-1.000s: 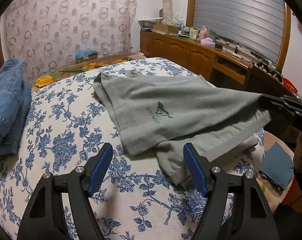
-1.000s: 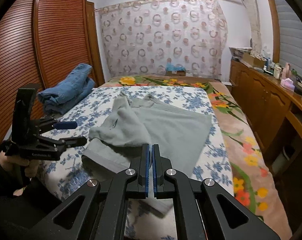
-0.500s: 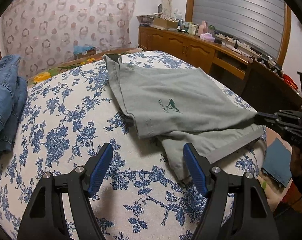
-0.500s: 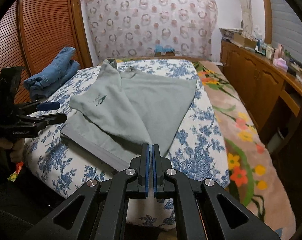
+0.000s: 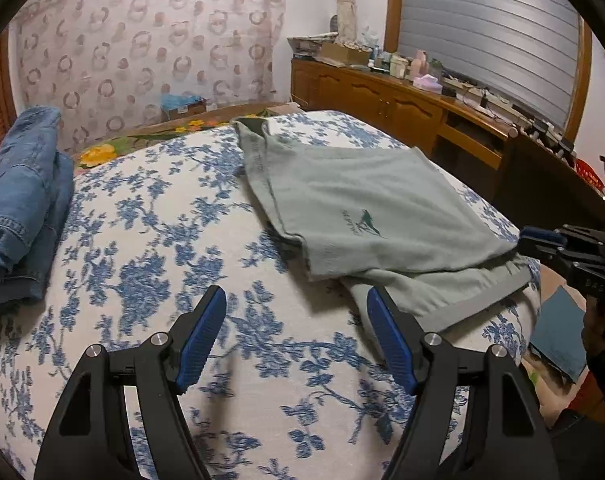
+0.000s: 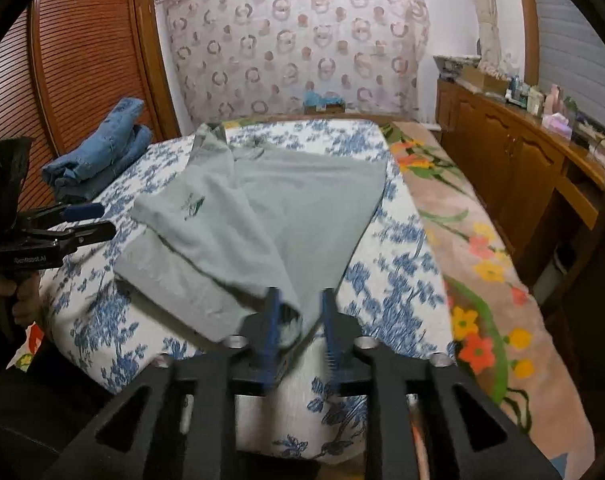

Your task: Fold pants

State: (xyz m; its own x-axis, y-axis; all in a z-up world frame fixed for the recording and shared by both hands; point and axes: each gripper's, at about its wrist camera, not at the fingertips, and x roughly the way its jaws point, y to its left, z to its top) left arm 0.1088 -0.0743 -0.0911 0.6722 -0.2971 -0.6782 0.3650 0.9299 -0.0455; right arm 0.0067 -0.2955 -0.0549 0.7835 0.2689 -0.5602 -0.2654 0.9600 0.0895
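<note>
- Lying on the flowered bedspread (image 5: pixel 150 264) near the foot of the bed: grey-green pants (image 5: pixel 366 208), already doubled over once, the upper layer with the small printed logo (image 5: pixel 364 224) resting slantwise across the lower one.
- Looking partly folded, judging by the lie of the cloth: one fold laid, but the top layer sitting askew, the banded hem (image 5: pixel 482 304) of the lower layer poking out at the bed's edge, the far end trailing toward the headboard; at least one more fold and some squaring-up probably remaining.
- Letting go at the near corner (image 6: pixel 302 312): right gripper (image 6: pixel 300 330) with jaws opening, the cloth tip between the blue pads but no longer pinched, sagging over the mattress edge.
- Hovering over bare bedspread just beside the pants: left gripper (image 5: pixel 298 336), spread wide, holding nothing.
- Comparing with a second ago: right jaws clamped tight on the corner then and parting now; cloth pulled taut and lifted toward that gripper then, settling flatter and further up the bed now; upper layer drawn straighter, logo sitting closer to the right side.
- Keeping much the same place and the same wide gap: left gripper.
- Sitting apart at the left side of the bed: folded blue jeans (image 5: pixel 22 208), untouched.
- Standing along the right wall: wooden dresser (image 6: pixel 514 168) with small clutter on top.
</note>
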